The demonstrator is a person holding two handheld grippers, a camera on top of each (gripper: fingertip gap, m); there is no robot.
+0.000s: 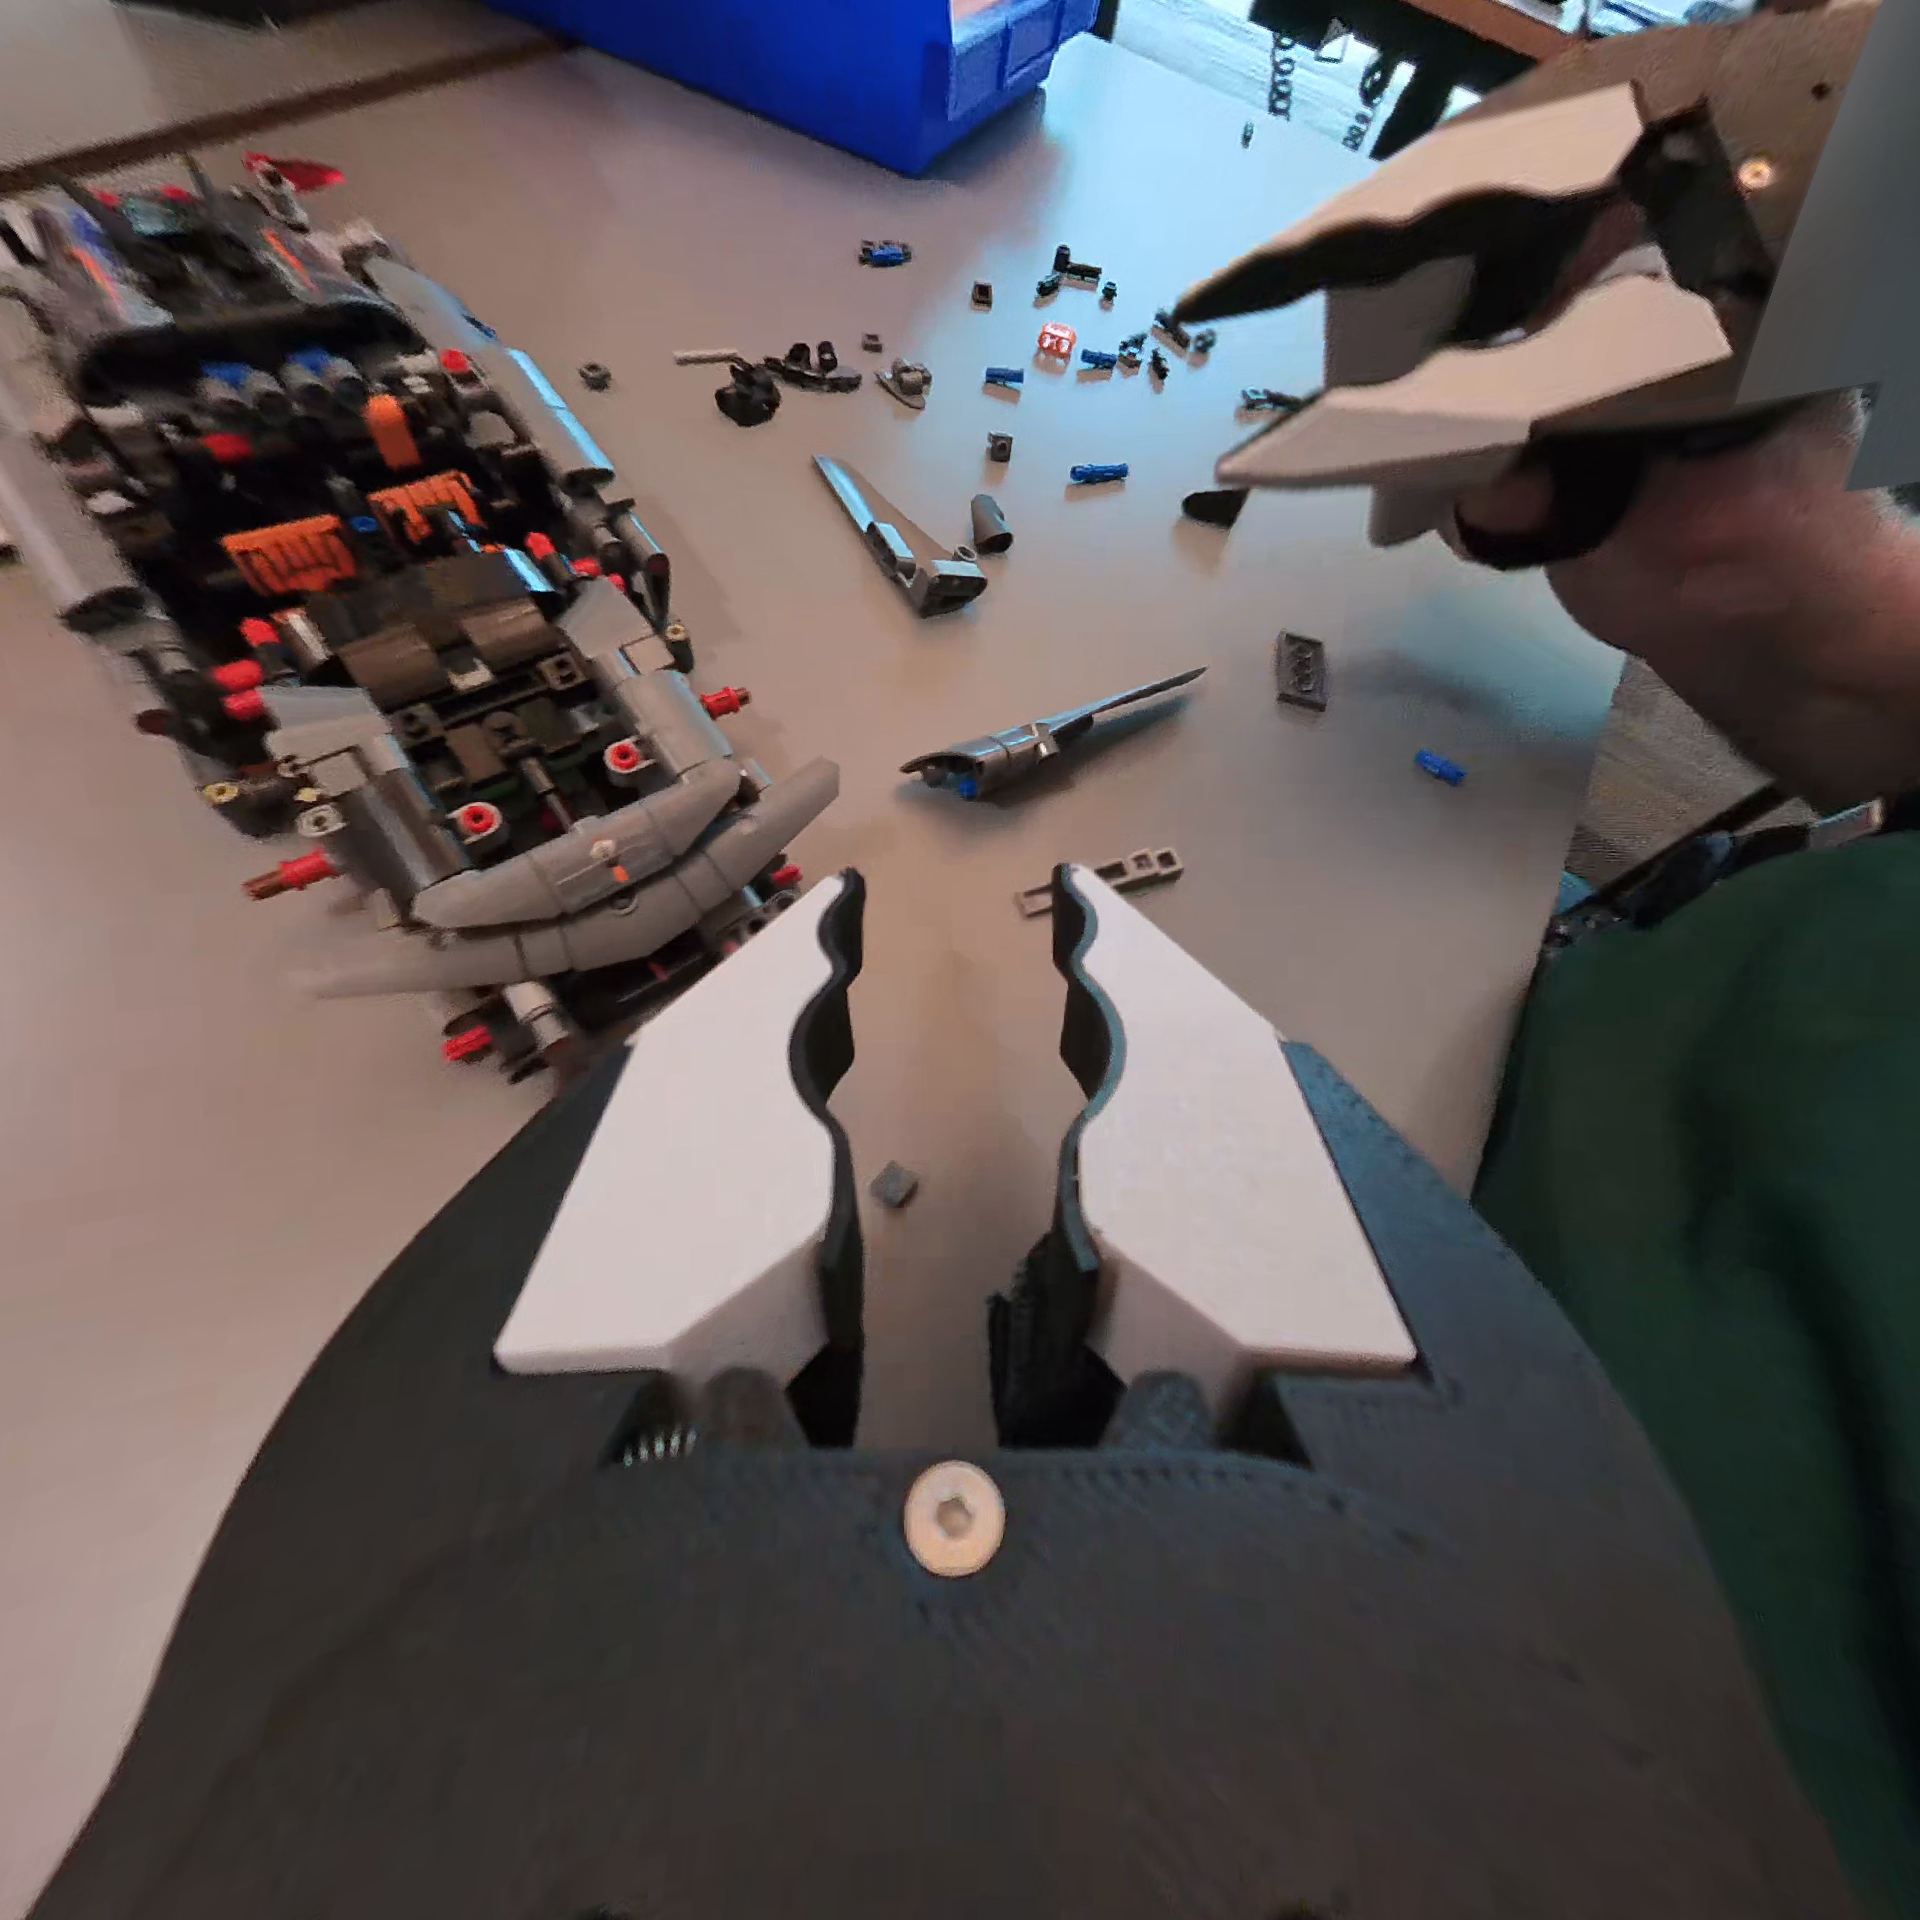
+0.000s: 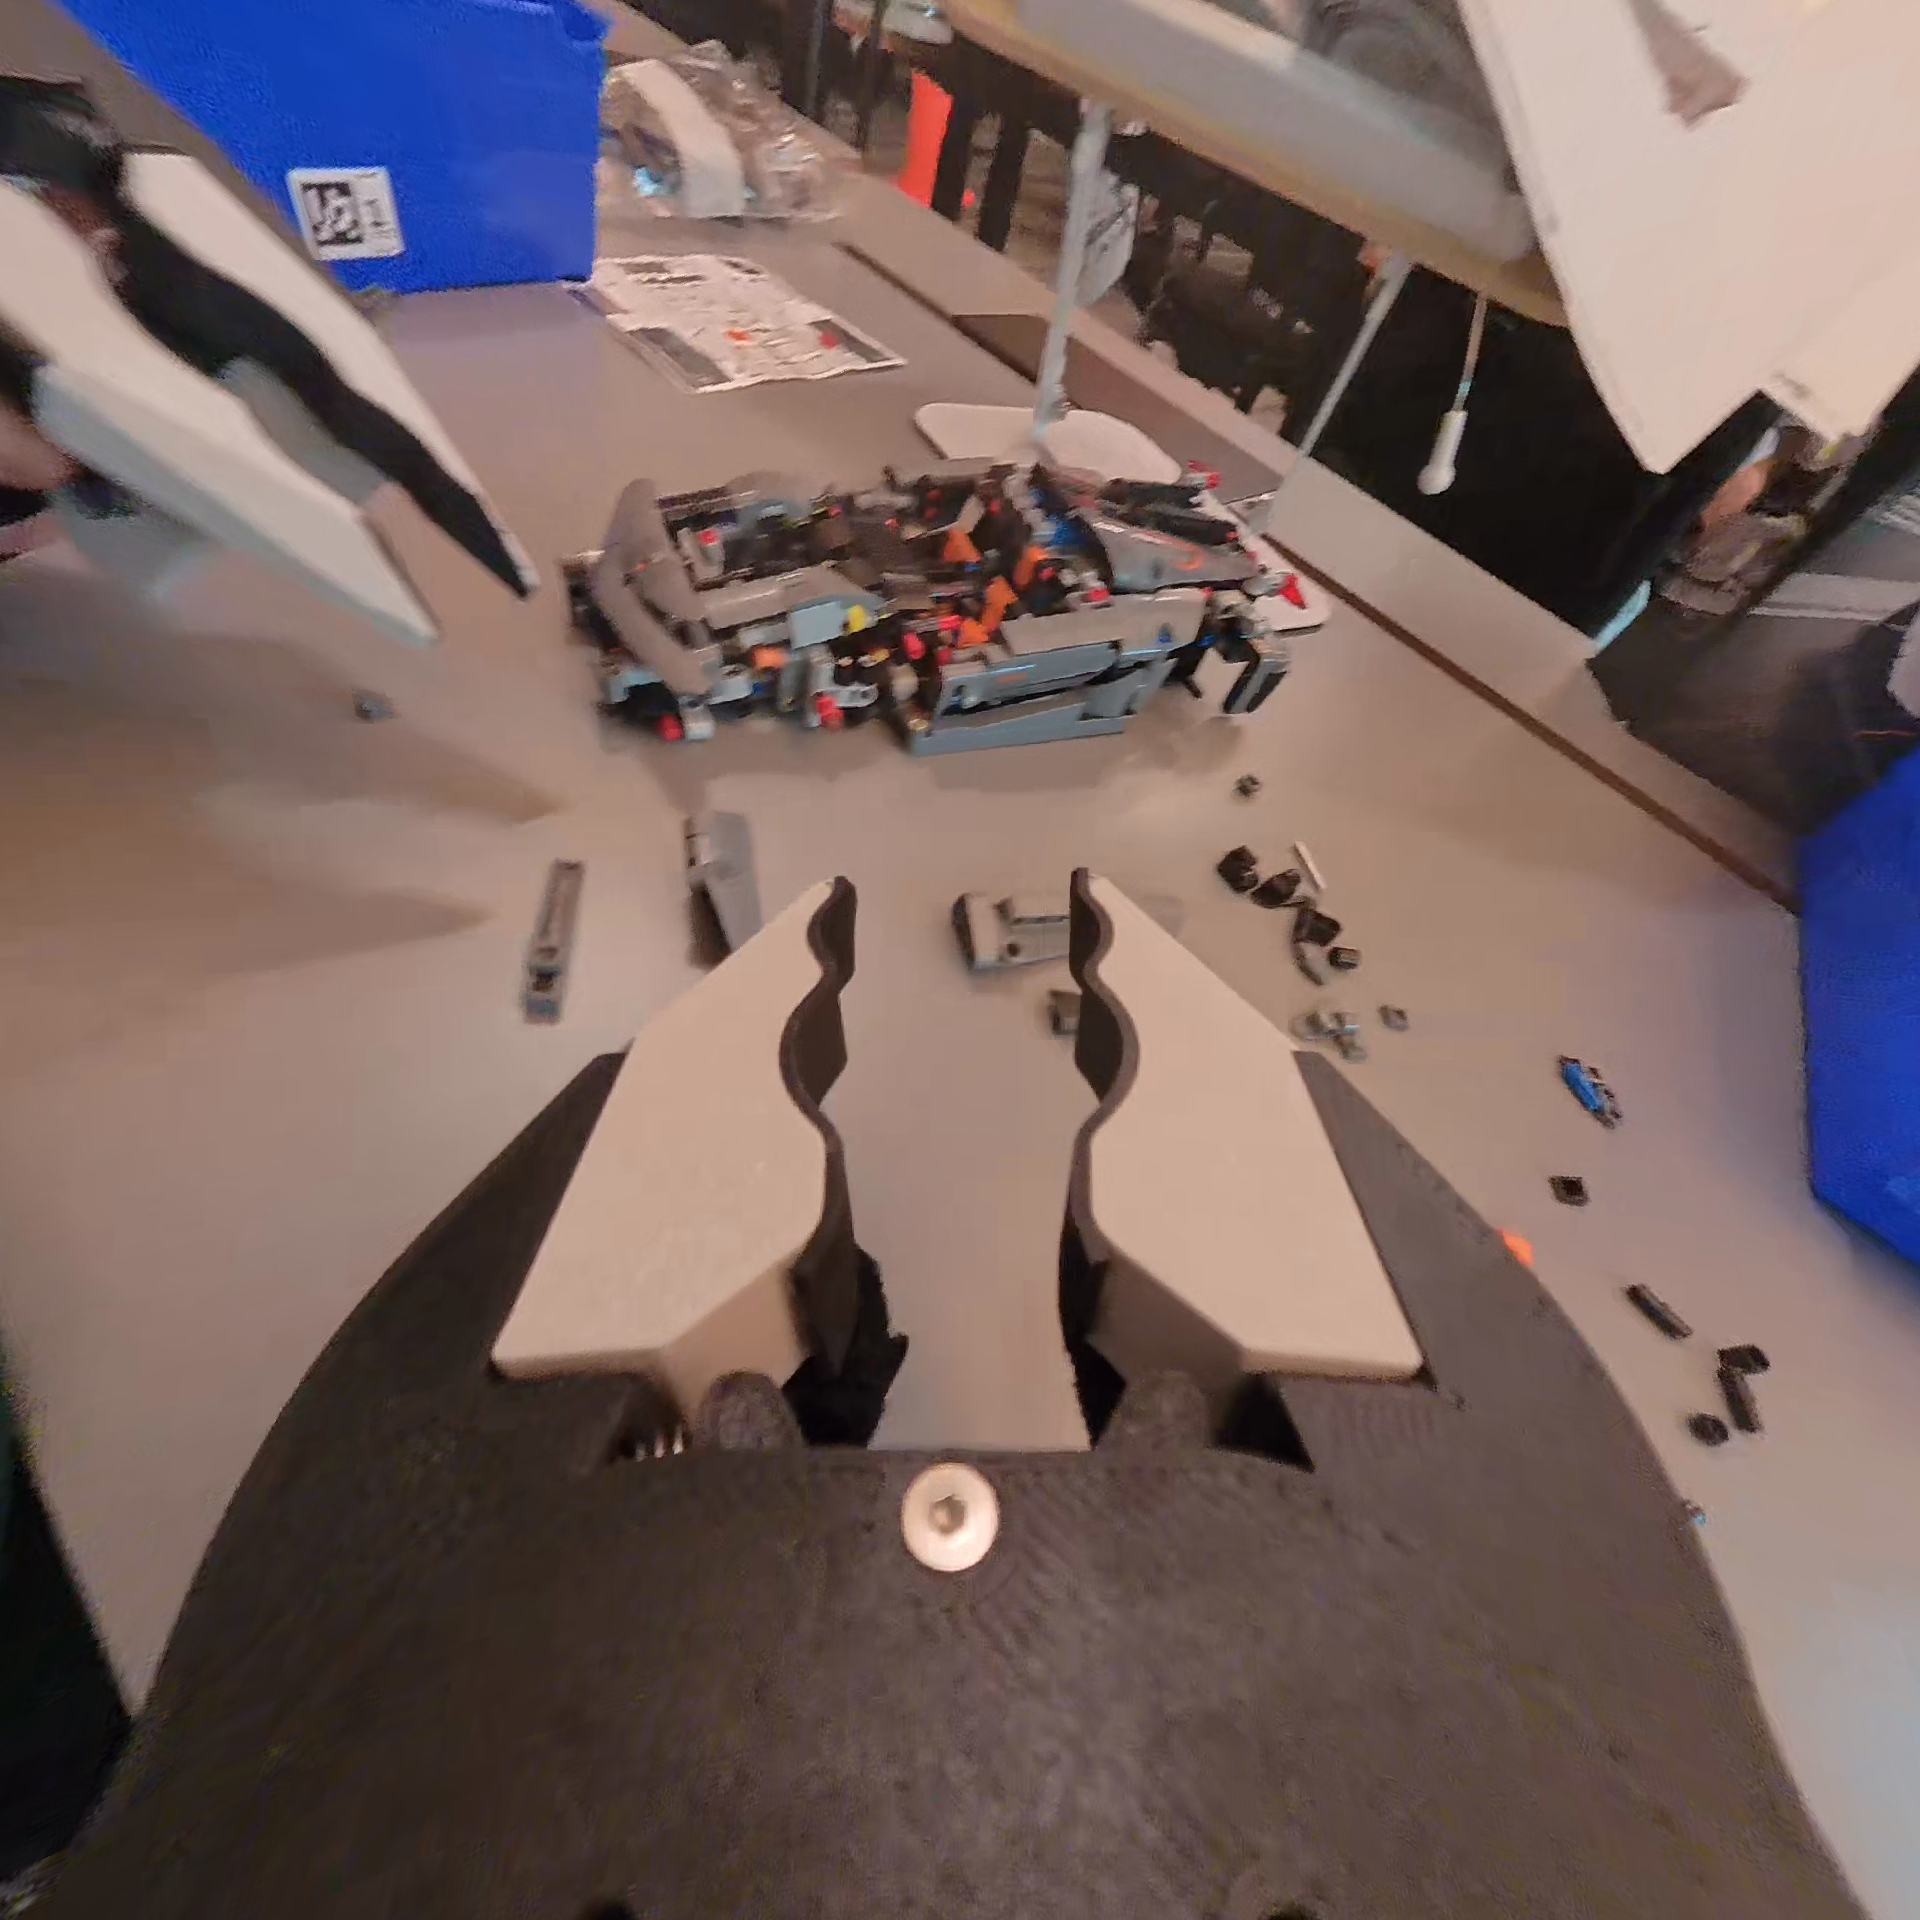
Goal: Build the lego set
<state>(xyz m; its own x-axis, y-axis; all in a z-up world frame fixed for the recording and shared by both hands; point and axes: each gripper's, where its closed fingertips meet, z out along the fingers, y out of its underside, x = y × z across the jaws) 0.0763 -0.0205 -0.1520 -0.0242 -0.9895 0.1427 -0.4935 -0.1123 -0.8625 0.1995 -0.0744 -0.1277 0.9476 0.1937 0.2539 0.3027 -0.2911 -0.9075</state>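
The half-built lego car [image 1: 416, 644], grey with orange, red and blue parts showing inside, lies on the grey table [image 1: 312, 1351], at the left in the left wrist view and far centre in the right wrist view. Neither claw has anything in it: the left gripper [image 1: 956, 894] hangs above bare table just right of the car's curved near end with its jaws parted by a moderate gap, and the right gripper [image 2: 961, 894] hovers over the loose parts with a similar gap, empty. This looks like a step between placements, choosing the next part. Candidates lie close: a long pointed grey panel piece [image 1: 1039, 738], a second grey panel [image 1: 899, 540] beyond it, and a flat grey beam [image 1: 1122, 873] just past the left fingertips. The next move probably calls for lowering one claw squarely over a part and closing on its narrow sides. Small black and blue pins [image 1: 1096, 473] are scattered far right, easy to knock. A blue bin [image 1: 831, 73] and an instruction sheet [image 2: 738, 322] lie at the far side, clear of the work.
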